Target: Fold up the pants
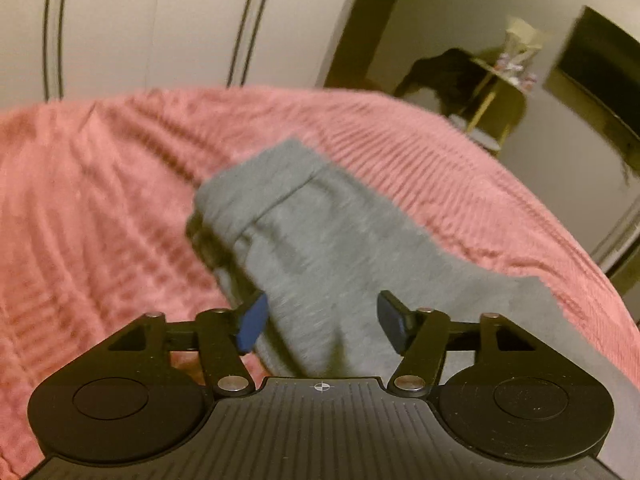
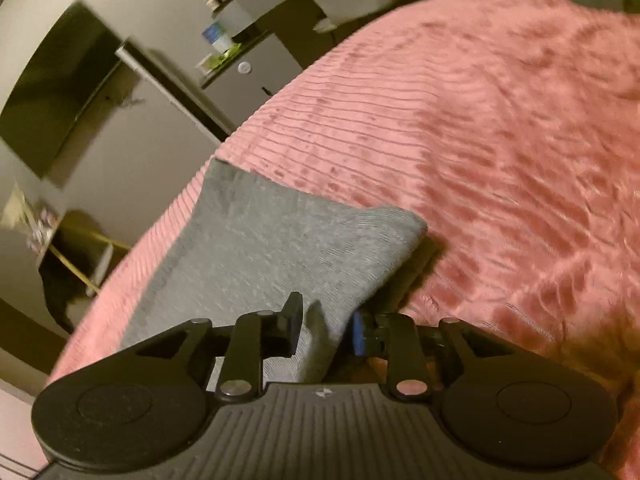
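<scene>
Grey pants lie folded on a pink ribbed bed cover, with the cuffed end pointing away. My left gripper hovers just over their near part, open. Its blue pads are wide apart and the cloth below is not pinched. In the right wrist view the pants run toward the bed's left edge. My right gripper sits at their near corner with a raised fold of grey cloth between its narrowly parted pads. The pads do not visibly press on the cloth.
The pink cover spreads wide to the right of the pants. The bed's edge drops off at the left. Beyond it stand a dark screen, a grey cabinet and a chair draped in dark cloth. White wardrobe doors are behind the bed.
</scene>
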Demonstrator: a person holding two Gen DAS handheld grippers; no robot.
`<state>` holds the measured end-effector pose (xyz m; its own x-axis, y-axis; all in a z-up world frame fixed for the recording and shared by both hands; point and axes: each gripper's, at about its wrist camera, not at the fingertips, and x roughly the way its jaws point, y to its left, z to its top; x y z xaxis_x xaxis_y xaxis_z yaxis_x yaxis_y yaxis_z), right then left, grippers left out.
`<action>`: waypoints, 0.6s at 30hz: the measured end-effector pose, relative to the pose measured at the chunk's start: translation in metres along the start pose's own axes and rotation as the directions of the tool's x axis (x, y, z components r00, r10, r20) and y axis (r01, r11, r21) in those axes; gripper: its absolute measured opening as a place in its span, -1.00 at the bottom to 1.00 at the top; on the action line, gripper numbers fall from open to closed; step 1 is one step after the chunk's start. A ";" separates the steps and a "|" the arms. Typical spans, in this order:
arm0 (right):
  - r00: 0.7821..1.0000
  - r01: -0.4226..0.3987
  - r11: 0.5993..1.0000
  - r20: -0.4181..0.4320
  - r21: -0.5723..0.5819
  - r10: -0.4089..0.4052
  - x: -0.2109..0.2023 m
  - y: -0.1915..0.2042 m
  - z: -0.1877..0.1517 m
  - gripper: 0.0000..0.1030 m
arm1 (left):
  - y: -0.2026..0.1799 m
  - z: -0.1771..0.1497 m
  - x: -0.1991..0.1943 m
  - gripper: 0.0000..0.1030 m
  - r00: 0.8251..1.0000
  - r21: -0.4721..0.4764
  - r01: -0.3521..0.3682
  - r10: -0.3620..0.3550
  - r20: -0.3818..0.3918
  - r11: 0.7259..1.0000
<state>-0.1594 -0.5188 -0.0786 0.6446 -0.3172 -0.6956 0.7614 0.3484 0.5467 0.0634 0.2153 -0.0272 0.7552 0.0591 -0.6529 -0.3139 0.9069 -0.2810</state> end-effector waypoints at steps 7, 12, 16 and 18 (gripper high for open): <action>0.999 0.054 0.998 0.001 -0.036 -0.054 -0.008 0.007 -0.010 -0.43 | -0.064 -0.008 -0.007 0.62 0.995 0.187 0.094 -0.099 0.018 0.978; 0.999 0.037 0.996 0.033 -0.086 -0.035 -0.022 0.021 -0.028 -0.20 | -0.127 -0.025 0.029 0.60 0.983 0.273 0.183 -0.174 -0.058 0.944; 1.000 0.019 0.993 -0.008 -0.116 -0.020 -0.015 0.027 -0.048 -0.14 | -0.175 -0.038 0.070 0.30 0.979 0.324 0.194 -0.163 -0.121 0.926; 0.999 0.037 0.992 -0.033 -0.124 -0.042 -0.007 0.026 -0.058 -0.10 | -0.194 -0.046 0.091 0.13 0.977 0.354 0.195 -0.150 -0.151 0.915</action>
<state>-0.1480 -0.4564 -0.0861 0.6098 -0.3025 -0.7325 0.7704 0.4432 0.4583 0.1663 0.0256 -0.0643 0.6979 -0.1416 -0.7020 0.0640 0.9887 -0.1358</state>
